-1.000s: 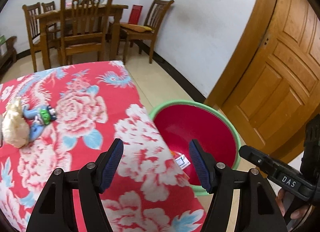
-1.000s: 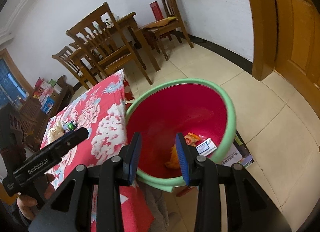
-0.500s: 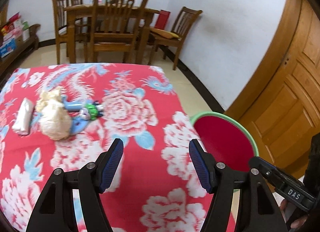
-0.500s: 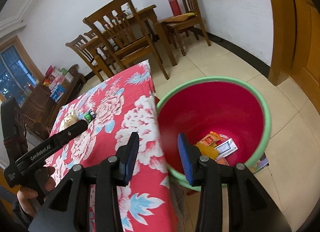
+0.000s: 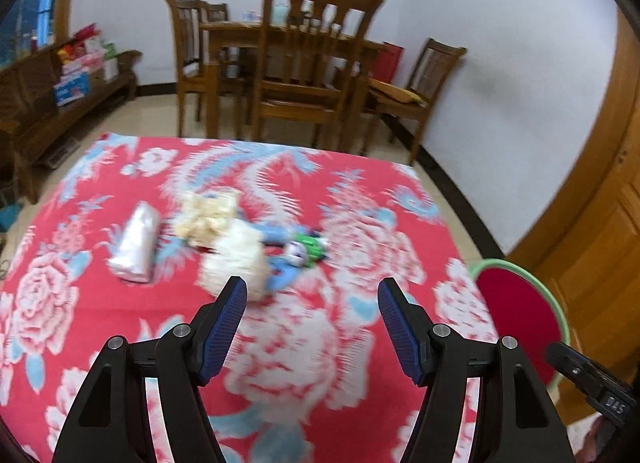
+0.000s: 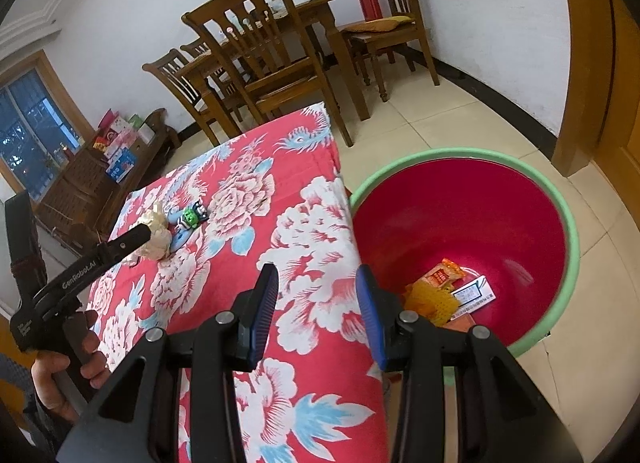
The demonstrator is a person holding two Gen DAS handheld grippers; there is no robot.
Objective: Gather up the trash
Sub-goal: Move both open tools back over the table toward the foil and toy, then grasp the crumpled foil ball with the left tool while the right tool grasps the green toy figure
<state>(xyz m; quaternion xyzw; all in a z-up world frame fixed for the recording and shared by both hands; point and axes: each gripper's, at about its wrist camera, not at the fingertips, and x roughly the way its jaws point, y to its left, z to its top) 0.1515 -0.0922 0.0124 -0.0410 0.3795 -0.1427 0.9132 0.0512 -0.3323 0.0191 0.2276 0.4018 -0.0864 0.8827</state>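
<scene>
- Clear plastic packet (image 5: 134,245) lies furthest left on the table, apart from the rest of the trash.
- Crumpled cream paper wads (image 5: 224,235), two lumps touching, sit beside it; a blue wrapper (image 5: 280,259) with a green-and-white bit pokes out from under their right side.
- Left gripper (image 5: 312,303) hangs above the cloth just short of the wads, jaws spread wide, nothing between them.
- Right gripper (image 6: 316,295) is over the table's right edge, jaws parted, empty.
- Red basin with green rim (image 6: 568,223) stands on the floor against that edge; orange wrappers and a small white carton (image 6: 474,293) already lie in its bottom.
- Risk, my judgement: the wads look light and loose, so a closing jaw could nudge one away or take only part; the blue wrapper beneath may drag along and drop short of the basin.
- Risk: the cloth could bunch if the fingers scrape it.
- Surface: red tablecloth (image 5: 360,191) with white peonies and blue leaves, soft-looking; left view is motion-blurred.
- Room: wooden dining table and chairs (image 5: 312,63) behind, low cabinet (image 5: 60,95) with boxes at left, pale tile floor, white walls, wooden door (image 5: 608,223) at right.
</scene>
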